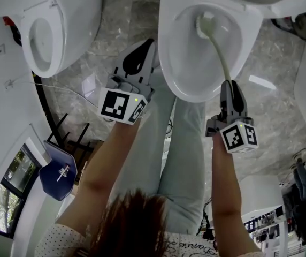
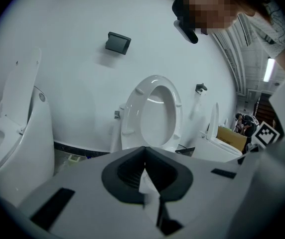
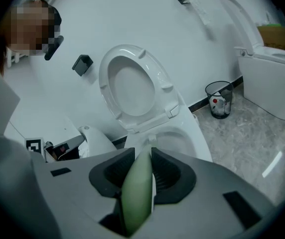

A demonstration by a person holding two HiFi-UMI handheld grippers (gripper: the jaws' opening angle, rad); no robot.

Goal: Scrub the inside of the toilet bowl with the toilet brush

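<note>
The toilet brush stands with its white bristle head down inside the toilet bowl, toward the far side of the basin. Its pale green handle slants up and out over the bowl's near rim. The right gripper grips that handle just outside the near rim, apparently close to its upper end. The right gripper view shows the green shaft pinched between the two dark pads, with the bristles beyond against the bowl's inner wall. The left gripper hangs just beside the bowl's left outer edge, its jaws pressed together on nothing, taking no part in the work. The seat stands raised behind the bowl. The brush is probably light plastic with a slim, smooth, rather springy handle, so it is likely to flex under pressure and may twist or slide between the pads once wet. Its bristles should give softly. A hold this high on the shaft gives reach into the bowl but a long lever, so a firm squeeze square across the handle seems wise. The glazed bowl is hard and slick, and the head will probably skate over it rather than catch.
</note>
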